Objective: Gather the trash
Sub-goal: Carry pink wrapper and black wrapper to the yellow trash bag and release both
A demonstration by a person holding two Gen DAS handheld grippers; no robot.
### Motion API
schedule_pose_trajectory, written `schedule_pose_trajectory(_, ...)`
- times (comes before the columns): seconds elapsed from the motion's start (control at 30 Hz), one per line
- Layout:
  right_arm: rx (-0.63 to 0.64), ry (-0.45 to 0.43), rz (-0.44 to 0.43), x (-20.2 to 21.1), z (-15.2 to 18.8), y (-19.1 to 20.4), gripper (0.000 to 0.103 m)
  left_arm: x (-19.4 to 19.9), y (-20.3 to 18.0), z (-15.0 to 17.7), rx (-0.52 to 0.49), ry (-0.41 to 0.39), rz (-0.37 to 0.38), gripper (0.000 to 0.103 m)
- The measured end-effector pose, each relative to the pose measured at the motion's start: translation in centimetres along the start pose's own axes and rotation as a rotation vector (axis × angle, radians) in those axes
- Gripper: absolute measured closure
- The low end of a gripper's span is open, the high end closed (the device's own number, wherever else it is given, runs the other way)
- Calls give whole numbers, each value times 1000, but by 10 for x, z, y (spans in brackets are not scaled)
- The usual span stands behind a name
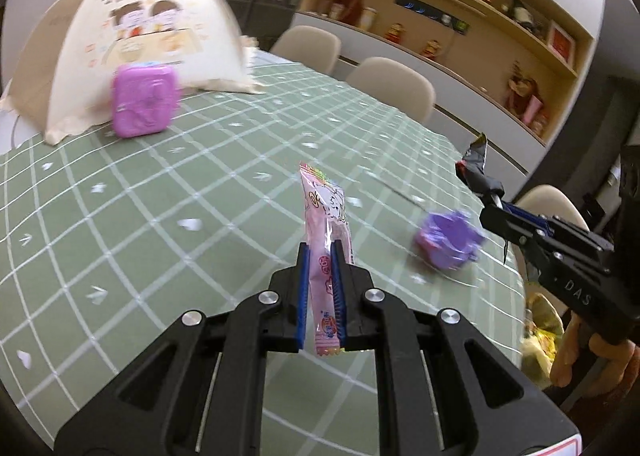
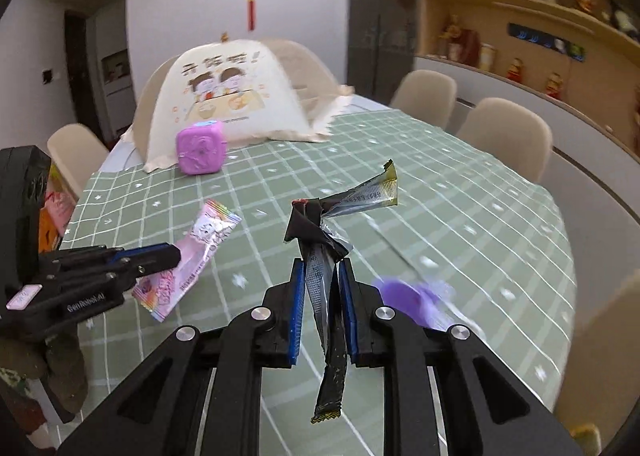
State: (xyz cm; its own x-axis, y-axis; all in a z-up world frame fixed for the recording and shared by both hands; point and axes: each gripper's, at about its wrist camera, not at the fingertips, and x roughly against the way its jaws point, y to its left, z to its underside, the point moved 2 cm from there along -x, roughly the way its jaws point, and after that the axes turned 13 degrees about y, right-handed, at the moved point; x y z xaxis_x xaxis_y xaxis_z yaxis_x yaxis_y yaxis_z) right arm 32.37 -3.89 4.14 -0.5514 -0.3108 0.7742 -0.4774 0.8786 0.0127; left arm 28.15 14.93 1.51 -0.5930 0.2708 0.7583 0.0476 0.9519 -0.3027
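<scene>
Left wrist view: the left tool (image 1: 320, 256) grips a pink wrapper (image 1: 326, 216) between its fingers, long axis upright; the right tool (image 2: 323, 276) clamps a twisted black wrapper (image 2: 320, 252), also upright.

A: Both views look evenly lit, soft indoor light, no hard shadows on the worktop (image 1: 120, 216).

B: Agreed, though the source itself isn't visible. Motion blur is heavy: the purple lump (image 1: 448, 240) is smeared in both views, and the food cover (image 1: 132, 52) is soft at its edges in the left view.

A: The pink wrapper (image 1: 326, 240) stays sharp close to the lens, as does the dark wrapper (image 2: 324, 268), with some sheen on its foil.

B: Fisheye bending is strong: the grid lines curve, the shelves (image 2: 540, 16) bow, and black vignette fills the corners.
</scene>
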Motion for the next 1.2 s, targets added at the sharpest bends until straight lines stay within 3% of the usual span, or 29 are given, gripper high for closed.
schedule_pose_trajectory(0.4, -205, -69, 105, 74, 94, -110, 85, -20, -136, 19, -190, 61, 140, 93)
schedule_pose_trajectory(0.77, -367, -75, 287, 134, 198, -198, 85, -57, -272, 54, -369, 139, 290, 93)
schedule_pose_trajectory(1.03, -467, -57, 364, 161, 258, -233, 85, -98, -347, 91, -441, 248, 456, 93)
schedule_pose_trajectory(1.2, -525, -46, 375, 166, 283, -249, 85, -126, -377, 107, -466, 294, 477, 93)
